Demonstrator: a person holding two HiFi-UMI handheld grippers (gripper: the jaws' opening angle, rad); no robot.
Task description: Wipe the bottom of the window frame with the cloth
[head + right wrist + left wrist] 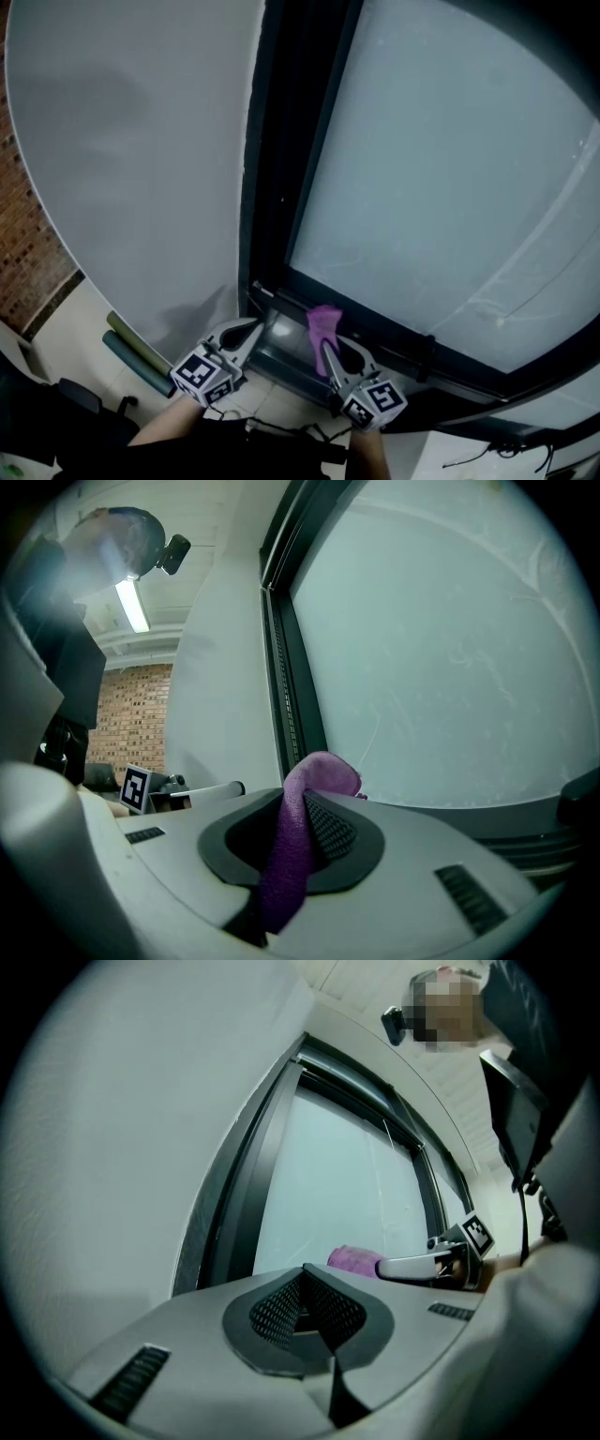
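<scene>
A white wall [141, 169] and a brick wall [23, 253] are flanking the dark window frame [469, 361]. The right gripper [327, 345] fingers are clamping the purple cloth [324, 322] at its bottom rail; the left gripper [253, 327] fingers are sitting closed, empty.

**Purple cloth on a black frame**

The cloth [324, 323] is bright purple. The window frame [281, 197] is black and its pane [441, 187] a pale, milky blue-grey. At 10 o'clock the wall [131, 159] is plain whitish grey. At 9 o'clock the brick wall [26, 253] is red-brown with lighter joints. The left tongs [253, 325] and right tongs [328, 347] are light grey with black mesh-patterned pads [330, 829], and each bears a cube of black-and-white square markers. At 7 o'clock the rolls [139, 367] are dull green.
</scene>
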